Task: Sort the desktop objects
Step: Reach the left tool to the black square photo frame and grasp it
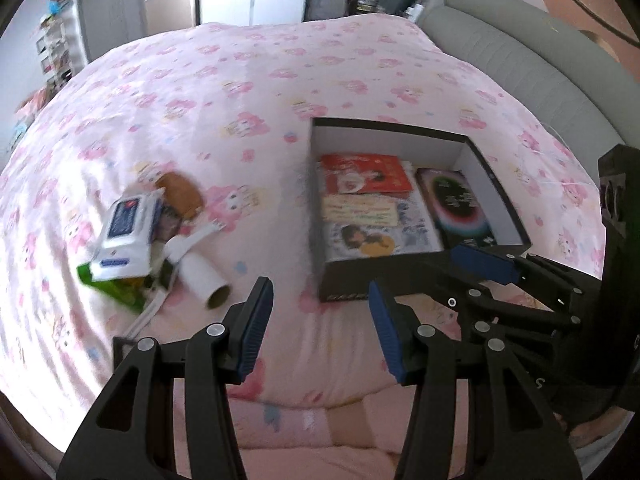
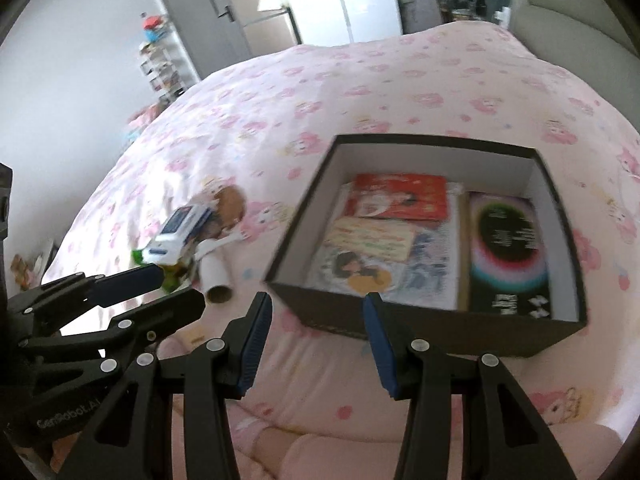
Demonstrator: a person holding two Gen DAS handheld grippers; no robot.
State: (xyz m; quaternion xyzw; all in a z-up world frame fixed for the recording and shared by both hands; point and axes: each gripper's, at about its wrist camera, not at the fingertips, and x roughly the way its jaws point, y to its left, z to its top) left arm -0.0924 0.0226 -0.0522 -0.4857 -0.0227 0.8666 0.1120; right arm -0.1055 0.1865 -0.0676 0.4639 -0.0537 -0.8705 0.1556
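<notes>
Hovering nearest the lens, left gripper (image 1: 320, 322) with blue-padded fingers spread apart, gripping nothing, hanging over the pink cartoon-print bedspread (image 1: 240, 92). Right gripper (image 2: 316, 328) likewise gaping wide, carrying nothing, poised just before the near wall of the black cardboard box (image 2: 424, 320). Each tool showing up in the other's view: right one entering from the right edge in the left wrist view, its blue pad (image 1: 482, 262) sitting by the box's near right corner; left one reaching in from the left in the right wrist view, tip near the pile. Sitting open-topped on the bedspread, box with white inner walls, holding a red booklet (image 2: 400, 200) at the back, a pale yellowish card (image 2: 370, 242) overlapping an illustrated sheet with a dark-haired figure (image 2: 360, 276), and a black booklet with a rainbow ring (image 2: 506, 252) along the right side. Lying well apart to the box's left, a loose pile: white-and-blue wet-wipes pack (image 1: 128, 232) on top of a green packet (image 1: 116, 286), brown plush toy (image 1: 178, 194) behind, white cardboard tube (image 1: 204, 280) with open end facing the camera, white plastic spoon-like piece (image 1: 188, 242) just beside it. Blurring across both views, print unreadable.
</notes>
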